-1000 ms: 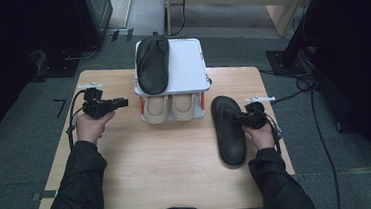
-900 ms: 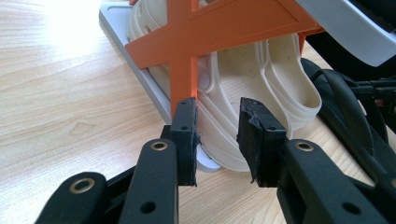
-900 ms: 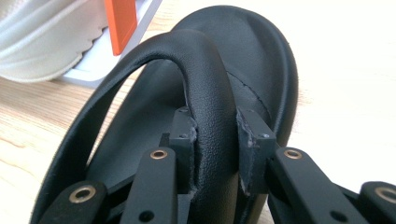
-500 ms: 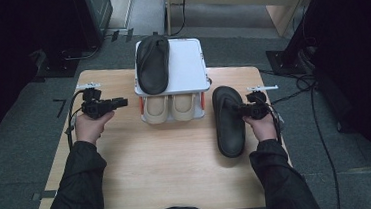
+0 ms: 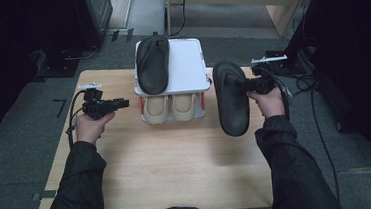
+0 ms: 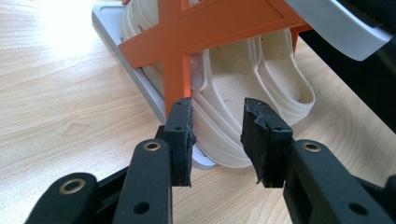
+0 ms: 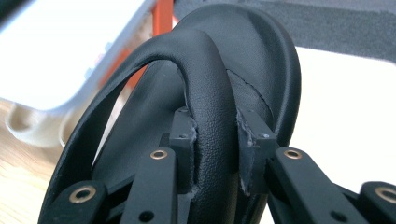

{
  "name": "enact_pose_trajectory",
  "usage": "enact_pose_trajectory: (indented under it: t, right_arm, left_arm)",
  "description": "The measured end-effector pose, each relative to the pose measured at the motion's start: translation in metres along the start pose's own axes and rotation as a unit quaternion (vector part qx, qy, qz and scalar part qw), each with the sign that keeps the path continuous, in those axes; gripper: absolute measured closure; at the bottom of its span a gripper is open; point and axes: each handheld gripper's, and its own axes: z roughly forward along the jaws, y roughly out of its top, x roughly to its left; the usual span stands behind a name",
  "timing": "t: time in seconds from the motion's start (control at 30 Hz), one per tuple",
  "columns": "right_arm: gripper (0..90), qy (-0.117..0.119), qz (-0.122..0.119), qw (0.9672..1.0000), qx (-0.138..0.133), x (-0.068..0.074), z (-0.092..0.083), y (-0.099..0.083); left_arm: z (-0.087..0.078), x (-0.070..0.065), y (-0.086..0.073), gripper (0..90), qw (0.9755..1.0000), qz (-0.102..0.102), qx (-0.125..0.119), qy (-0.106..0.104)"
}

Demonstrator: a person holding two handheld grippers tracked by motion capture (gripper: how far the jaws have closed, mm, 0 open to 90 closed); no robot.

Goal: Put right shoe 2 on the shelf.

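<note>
Between the right tongs (image 7: 215,154), pads pinch the black sandal's (image 7: 233,65) strap (image 7: 210,107).

A white two-tier plastic shoe rack (image 5: 186,69) stands at the far middle of the light wooden tabletop (image 5: 168,171). One black leather slipper (image 5: 152,63) lies on its top shelf, left side; a pair of cream foam clogs (image 5: 169,107) sits beneath. A second black leather slipper (image 5: 231,98) is right of the rack.

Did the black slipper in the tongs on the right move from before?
Yes. The black slipper, clamped in the right tongs, has gone up the high view, from beside the white rack's front edge to alongside its top shelf.
</note>
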Motion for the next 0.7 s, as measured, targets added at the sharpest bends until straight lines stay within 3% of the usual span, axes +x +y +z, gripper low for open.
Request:
enact_pose_trajectory:
  t: [0.4, 0.5, 0.7]
  right_arm:
    - [70.7, 0.000, -0.019, 0.9998, -0.005, 0.021, -0.006, 0.058]
    - [70.6, -0.001, -0.038, 0.9993, -0.001, 0.032, 0.004, 0.074]
    - [70.7, 0.007, -0.046, 0.9988, 0.014, 0.054, 0.034, 0.097]
  left_arm:
    - [0.002, -0.005, -0.001, 57.4, 0.9999, 0.011, 0.006, -0.004]
    - [0.000, -0.006, -0.002, 56.8, 0.9998, 0.016, 0.005, -0.004]
    - [-0.007, -0.006, -0.007, 56.2, 0.9999, 0.015, -0.002, -0.004]
